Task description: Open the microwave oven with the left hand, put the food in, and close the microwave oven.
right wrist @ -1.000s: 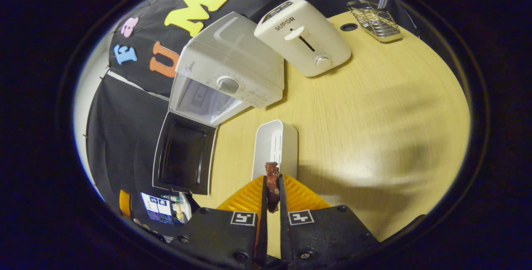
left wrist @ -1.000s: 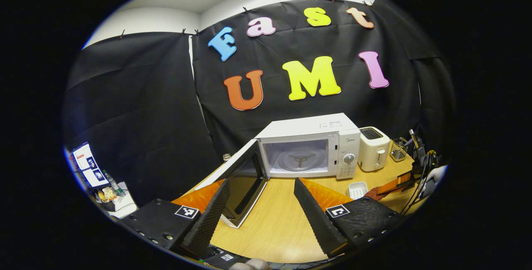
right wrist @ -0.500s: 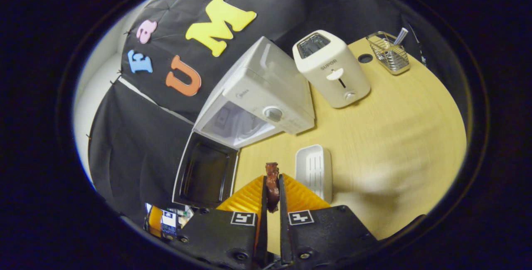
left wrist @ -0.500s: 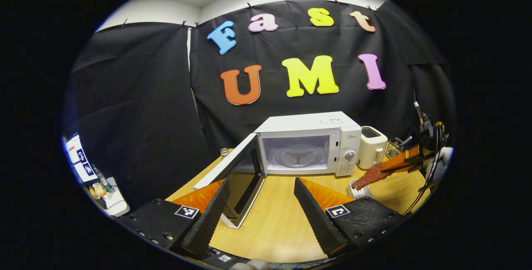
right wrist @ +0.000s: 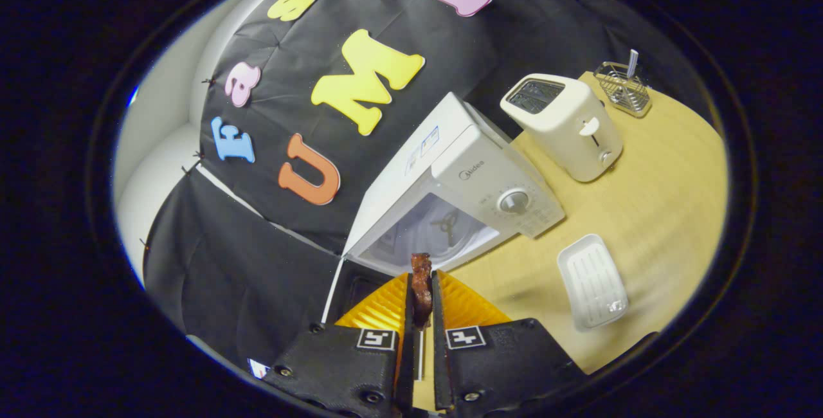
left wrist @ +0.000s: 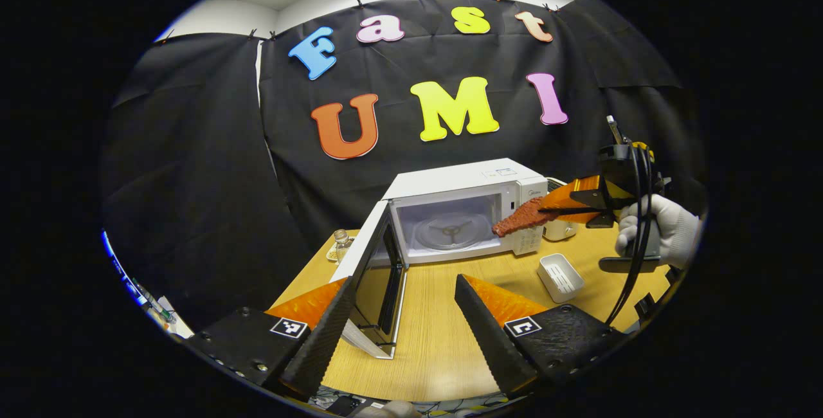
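The white microwave stands at the back of the wooden table, its door swung wide open to the left and the glass turntable bare. My left gripper hangs open in front of the door, holding nothing. A gloved hand holds my right gripper in the air, shut on a reddish-brown strip of food whose tip is just before the right edge of the microwave's opening. In the right gripper view the food sits pinched in the right gripper, pointing at the microwave.
A cream toaster stands right of the microwave. A white ridged tray lies on the table in front of it, and a wire basket sits at the far corner. A small glass jar stands left of the microwave.
The right gripper has lifted the food off the white tray and carried it up and left to the microwave's opening. The left gripper has drifted back a little, still open.
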Available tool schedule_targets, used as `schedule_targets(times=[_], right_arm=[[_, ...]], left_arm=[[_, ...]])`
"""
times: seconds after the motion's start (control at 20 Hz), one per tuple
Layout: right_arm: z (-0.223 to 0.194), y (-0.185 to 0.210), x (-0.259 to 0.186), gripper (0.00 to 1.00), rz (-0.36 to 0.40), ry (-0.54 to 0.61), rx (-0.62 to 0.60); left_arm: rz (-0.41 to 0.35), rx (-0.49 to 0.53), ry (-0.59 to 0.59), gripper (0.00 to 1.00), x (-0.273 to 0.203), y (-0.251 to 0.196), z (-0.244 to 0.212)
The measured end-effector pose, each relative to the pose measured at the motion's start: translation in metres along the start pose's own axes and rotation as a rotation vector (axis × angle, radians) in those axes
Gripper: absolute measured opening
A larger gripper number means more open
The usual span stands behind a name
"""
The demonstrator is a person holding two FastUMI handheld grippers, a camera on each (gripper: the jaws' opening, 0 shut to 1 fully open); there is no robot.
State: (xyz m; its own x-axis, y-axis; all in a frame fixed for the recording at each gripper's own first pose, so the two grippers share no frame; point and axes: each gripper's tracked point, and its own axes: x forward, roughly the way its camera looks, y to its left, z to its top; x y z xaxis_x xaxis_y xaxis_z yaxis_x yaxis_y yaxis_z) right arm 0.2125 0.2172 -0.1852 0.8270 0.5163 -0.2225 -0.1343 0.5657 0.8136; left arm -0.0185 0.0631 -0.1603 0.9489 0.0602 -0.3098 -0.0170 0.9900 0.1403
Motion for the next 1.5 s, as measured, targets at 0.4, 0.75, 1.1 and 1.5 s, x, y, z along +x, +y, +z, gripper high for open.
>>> schedule_targets(times=[0.4, 0.75, 1.1, 1.5], right_arm=[[-0.047, 0.018, 0.113, 0.16, -0.041, -0.190, 0.173], [-0.055, 0.001, 0.207, 0.15, -0.121, -0.337, 0.278], [-0.030, -0.028, 0.264, 0.15, -0.187, -0.446, 0.249], [-0.044, -0.046, 0.297, 0.17, -0.223, -0.436, 0.130]], left_arm=[[-0.019, -0.002, 0.009, 0.96, 0.002, 0.036, -0.020], [-0.002, -0.037, 0.000, 0.95, 0.021, 0.067, -0.032], [-0.028, -0.036, 0.006, 0.95, 0.033, 0.071, -0.046], [-0.022, -0.036, 0.008, 0.96, 0.041, 0.077, -0.048]])
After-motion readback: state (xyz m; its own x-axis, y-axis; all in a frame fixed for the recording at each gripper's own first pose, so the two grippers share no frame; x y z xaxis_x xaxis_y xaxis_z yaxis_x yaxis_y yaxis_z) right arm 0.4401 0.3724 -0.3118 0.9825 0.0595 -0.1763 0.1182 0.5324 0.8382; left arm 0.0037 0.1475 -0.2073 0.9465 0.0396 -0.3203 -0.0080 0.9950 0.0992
